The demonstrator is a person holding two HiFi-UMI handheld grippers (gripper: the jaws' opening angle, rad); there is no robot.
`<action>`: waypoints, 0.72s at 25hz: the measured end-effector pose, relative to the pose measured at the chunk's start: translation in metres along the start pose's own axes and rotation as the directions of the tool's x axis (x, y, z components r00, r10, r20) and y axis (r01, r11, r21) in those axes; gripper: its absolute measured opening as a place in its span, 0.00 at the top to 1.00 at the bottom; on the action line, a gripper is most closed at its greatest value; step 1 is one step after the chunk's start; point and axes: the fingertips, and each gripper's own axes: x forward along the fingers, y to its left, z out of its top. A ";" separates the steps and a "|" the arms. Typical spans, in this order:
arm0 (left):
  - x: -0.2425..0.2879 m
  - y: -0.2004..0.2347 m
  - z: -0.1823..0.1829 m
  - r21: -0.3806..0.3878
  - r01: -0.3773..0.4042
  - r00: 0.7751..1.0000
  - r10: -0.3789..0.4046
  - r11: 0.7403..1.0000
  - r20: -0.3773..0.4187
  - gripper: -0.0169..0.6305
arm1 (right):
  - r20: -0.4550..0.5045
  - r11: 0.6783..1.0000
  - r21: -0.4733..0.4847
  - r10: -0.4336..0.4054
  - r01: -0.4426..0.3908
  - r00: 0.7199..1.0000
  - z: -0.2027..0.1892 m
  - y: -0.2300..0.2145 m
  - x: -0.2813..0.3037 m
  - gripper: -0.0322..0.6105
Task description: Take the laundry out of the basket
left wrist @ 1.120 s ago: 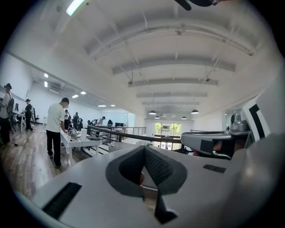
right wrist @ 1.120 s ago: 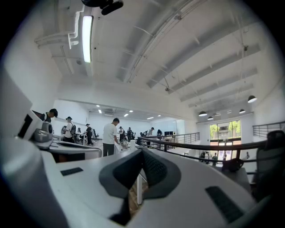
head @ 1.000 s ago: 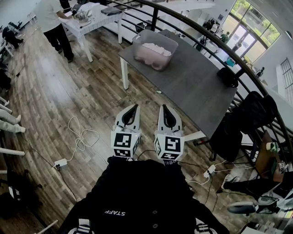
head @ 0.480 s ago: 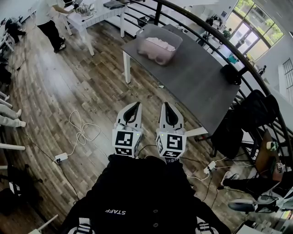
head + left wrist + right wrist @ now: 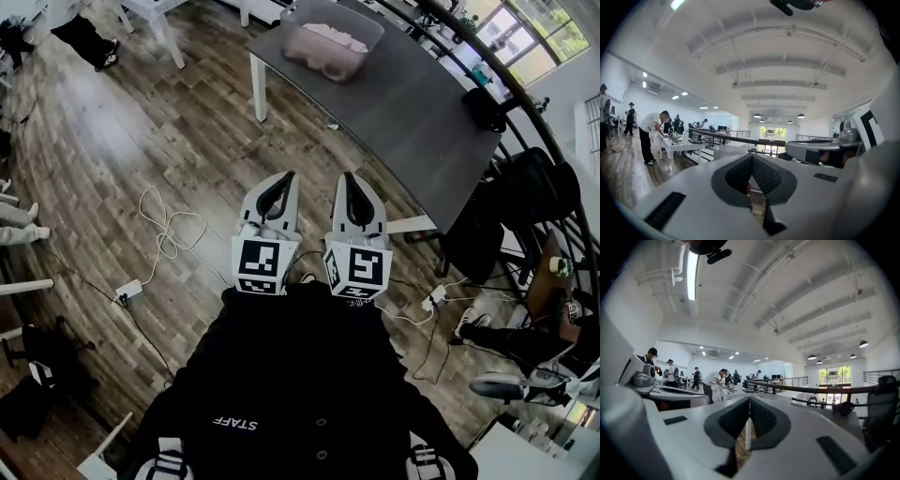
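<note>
Left gripper (image 5: 285, 177) & right gripper (image 5: 351, 178) are both clenched, empty. Basket (image 5: 317, 66) w/ laundry (image 5: 330, 36) stands well apart at 12 o'clock: walk close first, then open jaws above it.

The basket (image 5: 333, 42) runs up to the head view's top edge. The laundry (image 5: 328, 36) in it is a pale heap, too small for you to tell one piece from another. Your hands are out of sight behind the marker cubes of the left gripper (image 5: 286, 178) and right gripper (image 5: 349, 178). At top left, the frame cuts a bystander (image 5: 82, 37) to legs and a white table (image 5: 155, 19) to its legs. In the left gripper view, that gripper's body hides the basket's lower part.
</note>
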 end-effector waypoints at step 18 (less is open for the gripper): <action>-0.002 0.074 -0.026 -0.047 -0.069 0.997 0.068 0.996 -0.034 0.97 | -0.051 0.992 0.007 -0.123 0.124 0.991 -0.028 -0.021 0.029 0.93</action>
